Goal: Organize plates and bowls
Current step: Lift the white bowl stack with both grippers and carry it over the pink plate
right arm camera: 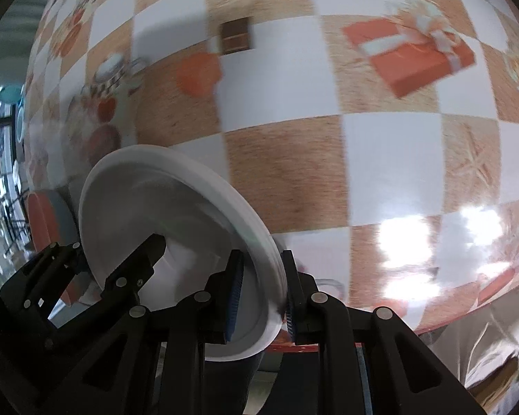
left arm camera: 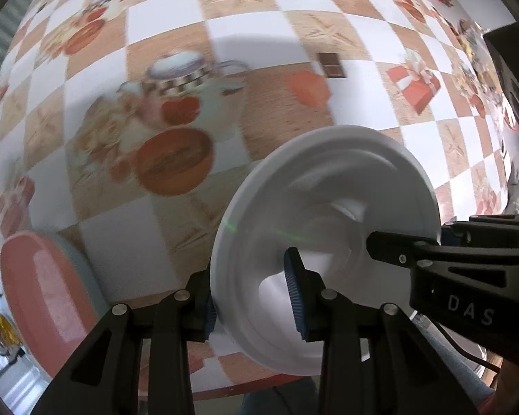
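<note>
Black arms of my left tongs fill the bottom of the left wrist view, their blue ribbed pads closed on the rim of a round white plastic plate, one pad on each face. My right tongs pinch the same plate at the opposite edge in just the same way. Between the two, the plate is held tilted on edge above the worktop, clear of the checked oilcloth printed with gift boxes and teapots. To the left, near the worktop's edge, lies a round salmon-pink plate with a pale blue-grey underside. Both views are smeared with blur, so fine detail escapes me.
</note>
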`<state>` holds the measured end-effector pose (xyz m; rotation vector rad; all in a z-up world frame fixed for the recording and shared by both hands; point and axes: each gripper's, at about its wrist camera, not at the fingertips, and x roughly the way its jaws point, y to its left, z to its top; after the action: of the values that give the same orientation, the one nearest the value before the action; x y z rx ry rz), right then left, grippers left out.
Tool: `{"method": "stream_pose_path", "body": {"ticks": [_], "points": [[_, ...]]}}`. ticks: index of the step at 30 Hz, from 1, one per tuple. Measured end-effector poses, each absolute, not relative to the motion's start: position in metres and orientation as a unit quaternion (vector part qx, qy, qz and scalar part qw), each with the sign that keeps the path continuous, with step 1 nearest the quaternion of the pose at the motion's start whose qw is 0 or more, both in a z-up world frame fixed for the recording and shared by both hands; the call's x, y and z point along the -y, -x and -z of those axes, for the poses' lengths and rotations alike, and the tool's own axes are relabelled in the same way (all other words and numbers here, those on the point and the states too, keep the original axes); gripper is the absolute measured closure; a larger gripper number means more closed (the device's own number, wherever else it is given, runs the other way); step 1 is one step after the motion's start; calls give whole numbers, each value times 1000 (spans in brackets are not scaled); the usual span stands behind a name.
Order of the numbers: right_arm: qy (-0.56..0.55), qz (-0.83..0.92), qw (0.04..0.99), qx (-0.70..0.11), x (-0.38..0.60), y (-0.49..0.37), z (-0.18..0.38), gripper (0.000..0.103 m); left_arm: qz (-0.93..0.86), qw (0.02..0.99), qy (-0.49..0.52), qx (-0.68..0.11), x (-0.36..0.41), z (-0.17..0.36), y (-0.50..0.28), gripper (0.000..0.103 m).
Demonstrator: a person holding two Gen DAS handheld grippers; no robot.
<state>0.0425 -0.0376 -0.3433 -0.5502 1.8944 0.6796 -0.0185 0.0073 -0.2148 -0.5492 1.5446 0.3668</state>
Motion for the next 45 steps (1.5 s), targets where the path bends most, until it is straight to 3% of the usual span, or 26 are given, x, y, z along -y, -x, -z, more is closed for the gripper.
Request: {"method": "stream_pose_path", "body": {"ticks": [20,34,45], "points": [[266,-311,482,-775,-4,13,354,79,-206,661,258,-674,-36,229,81,64],[272,-345,501,-745,-32,27,294,79,-242,697,242,-631,-59,169,92,65],[335,-414,473,-702,-85,78,269,79,-308,683,277,-601,-86,138,152,65]]}}
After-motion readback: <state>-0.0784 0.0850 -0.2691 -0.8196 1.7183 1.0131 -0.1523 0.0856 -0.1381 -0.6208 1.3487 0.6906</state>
